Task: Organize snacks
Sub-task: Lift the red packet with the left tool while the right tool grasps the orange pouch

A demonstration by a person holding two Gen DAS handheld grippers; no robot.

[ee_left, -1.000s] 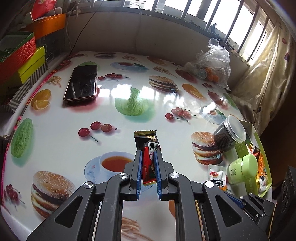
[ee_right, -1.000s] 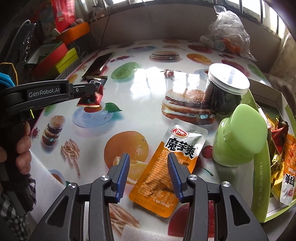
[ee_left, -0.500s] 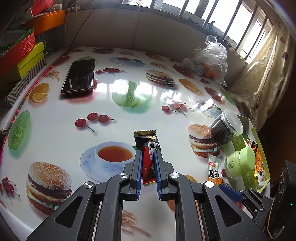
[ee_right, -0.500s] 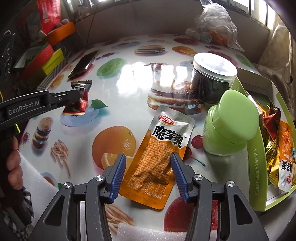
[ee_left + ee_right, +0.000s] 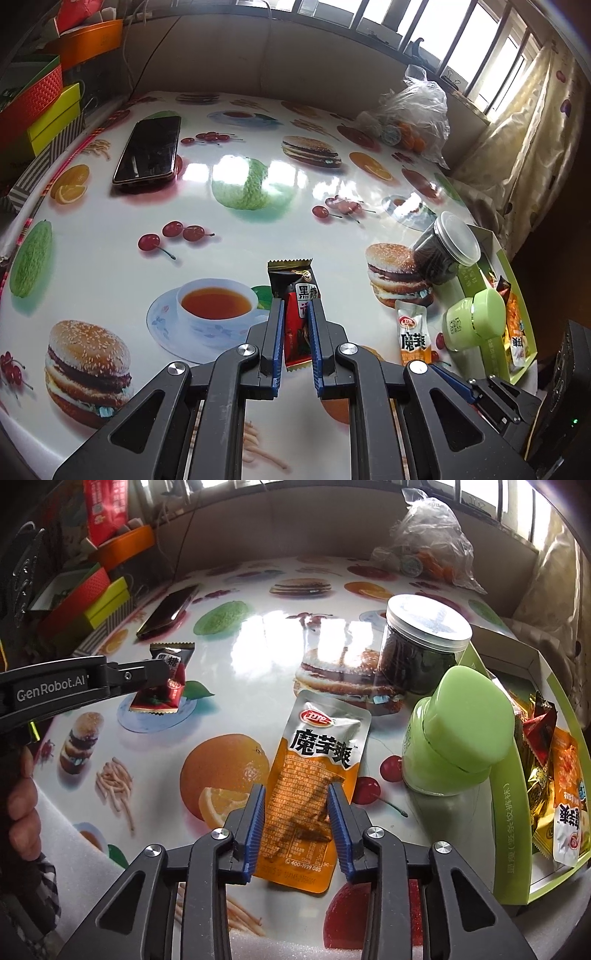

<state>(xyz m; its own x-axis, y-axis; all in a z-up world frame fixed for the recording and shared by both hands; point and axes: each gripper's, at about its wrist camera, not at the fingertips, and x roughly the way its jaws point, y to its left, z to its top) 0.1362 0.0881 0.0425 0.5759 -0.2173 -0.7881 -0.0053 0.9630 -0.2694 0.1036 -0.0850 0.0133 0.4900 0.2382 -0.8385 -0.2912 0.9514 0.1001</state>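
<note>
My left gripper (image 5: 294,302) is shut on a red and black candy wrapper (image 5: 291,277) and holds it just above the printed tablecloth; the same gripper (image 5: 155,672) and candy (image 5: 162,698) show at the left of the right wrist view. My right gripper (image 5: 295,790) is closing on an orange and silver snack packet (image 5: 314,768) lying flat. Its blue pads press the packet's two long edges, and the foil buckles between them. The left wrist view shows that packet (image 5: 413,336) lower right. A green tray (image 5: 506,812) at the right holds several snack packets (image 5: 554,775).
A green lidded jar (image 5: 465,731) and a clear jar of dark contents (image 5: 421,646) stand by the tray. A phone (image 5: 149,151) lies far left, a plastic bag (image 5: 413,114) far right, and coloured boxes (image 5: 37,107) stack beyond the left edge. A person's hand (image 5: 22,797) grips the left handle.
The right jaws spread a little wider, then narrowed onto the orange packet, which now wrinkles between the pads. The left gripper keeps the candy almost still.
</note>
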